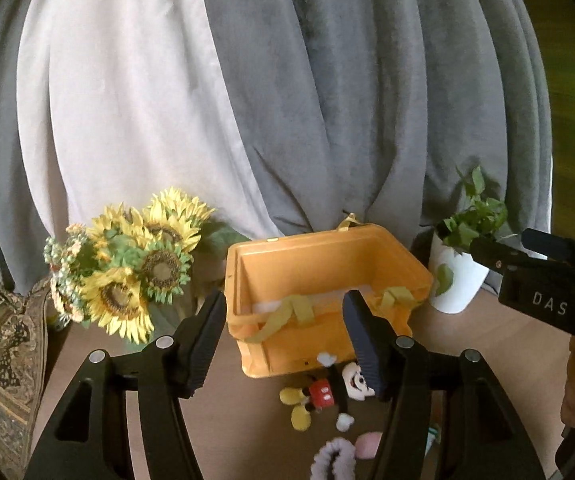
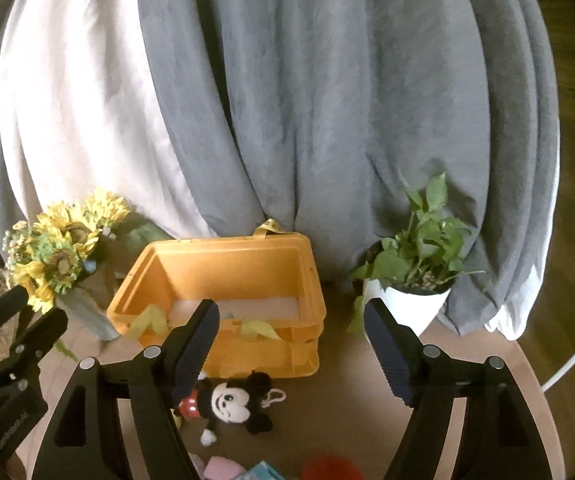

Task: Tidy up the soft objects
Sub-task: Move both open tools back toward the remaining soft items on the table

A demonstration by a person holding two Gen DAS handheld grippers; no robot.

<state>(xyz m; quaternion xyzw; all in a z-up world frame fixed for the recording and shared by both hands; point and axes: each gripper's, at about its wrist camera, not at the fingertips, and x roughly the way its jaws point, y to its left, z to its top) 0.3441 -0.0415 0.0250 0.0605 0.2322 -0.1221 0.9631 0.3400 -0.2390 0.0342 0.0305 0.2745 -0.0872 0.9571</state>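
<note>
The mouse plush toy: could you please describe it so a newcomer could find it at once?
Start at the orange crate on the table before the grey curtain. Just in front of its near wall lies the mouse plush toy, the only one with black ears, a white face and red shorts.

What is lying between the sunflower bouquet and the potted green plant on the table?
The yellow crate stands between the sunflower bouquet and the potted green plant, with yellow ribbons over its front rim. The right wrist view shows this best.

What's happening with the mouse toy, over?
Left hand-held gripper open, empty. Right hand-held gripper open, empty. Mickey Mouse plush lying on the table, just outside the yellow bin. Nothing blocking the bin's open top.
</note>
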